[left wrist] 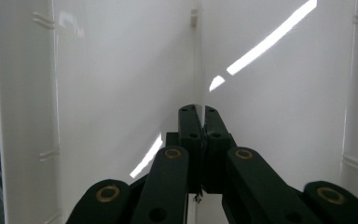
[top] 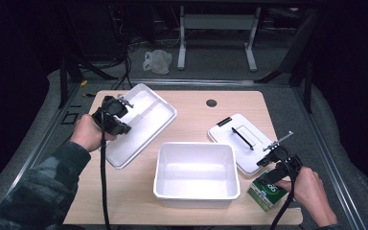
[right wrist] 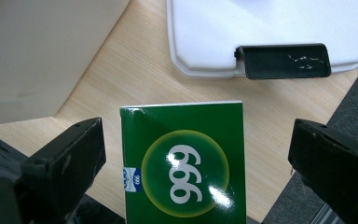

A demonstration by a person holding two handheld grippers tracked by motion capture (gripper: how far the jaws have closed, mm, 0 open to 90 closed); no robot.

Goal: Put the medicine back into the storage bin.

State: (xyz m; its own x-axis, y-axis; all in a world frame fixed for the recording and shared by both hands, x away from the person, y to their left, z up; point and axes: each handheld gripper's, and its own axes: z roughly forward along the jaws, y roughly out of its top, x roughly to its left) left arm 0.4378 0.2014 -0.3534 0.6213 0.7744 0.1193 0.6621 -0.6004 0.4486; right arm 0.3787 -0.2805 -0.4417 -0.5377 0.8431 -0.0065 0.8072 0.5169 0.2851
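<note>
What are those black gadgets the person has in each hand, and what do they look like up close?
Each hand grasps a black two-jaw gripper: the left gripper and the right gripper. Flat black linkage bars with brass-coloured pivot rings drive the jaws. A black cable trails from each, with small metal fittings on top. The left sleeve is dark and mottled.

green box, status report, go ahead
Left gripper shut on tray divider. Right gripper open, jaws astride green box, not gripping. Nothing in the way.
</note>
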